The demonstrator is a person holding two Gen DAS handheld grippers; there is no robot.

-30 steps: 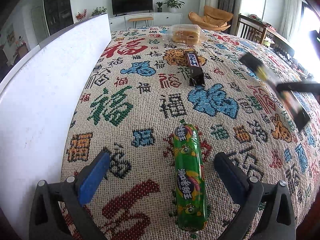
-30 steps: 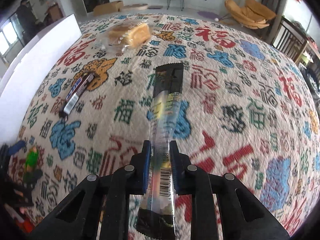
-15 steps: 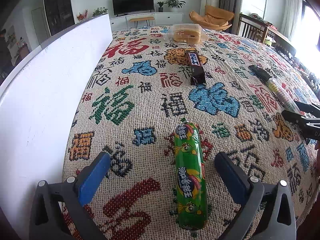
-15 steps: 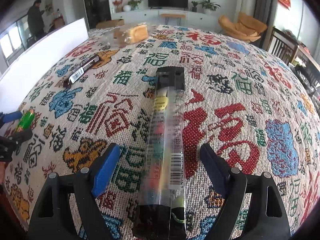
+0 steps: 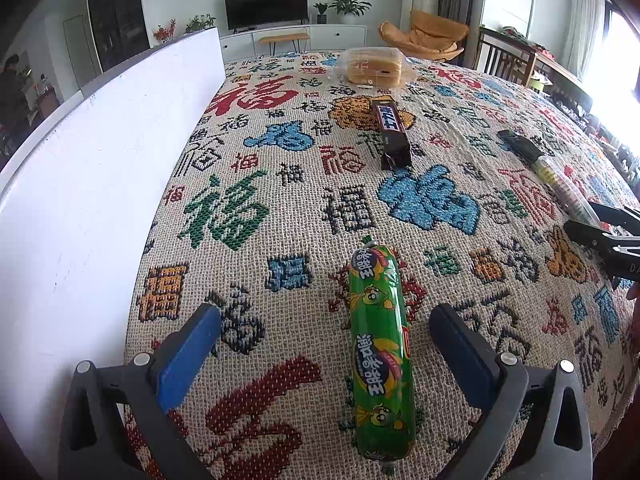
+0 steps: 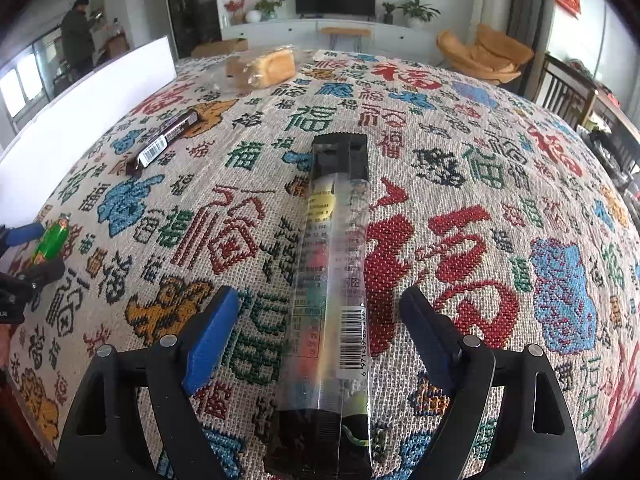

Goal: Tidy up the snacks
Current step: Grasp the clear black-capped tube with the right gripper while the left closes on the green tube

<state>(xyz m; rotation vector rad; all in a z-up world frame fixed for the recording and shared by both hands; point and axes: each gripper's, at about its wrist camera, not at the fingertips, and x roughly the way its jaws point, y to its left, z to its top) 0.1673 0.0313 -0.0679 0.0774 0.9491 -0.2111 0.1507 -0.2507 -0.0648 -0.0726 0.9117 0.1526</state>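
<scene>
A green sausage stick lies flat on the patterned tablecloth, between the wide-apart fingers of my left gripper, which is open and not touching it. A long clear snack pack with black ends lies on the cloth between the fingers of my right gripper, also open with gaps on both sides. A dark chocolate bar rests farther back. A bagged bread loaf sits near the far edge. The right gripper shows at the right edge of the left wrist view.
A white board stands upright along the left side of the table. Dark wooden chairs stand beyond the table's right side. A person stands far off in the room at the back left.
The right gripper came down with the clear pack in its jaws, then let go of it; the pack now lies flat on the cloth. The left gripper and the sausage stayed put.
</scene>
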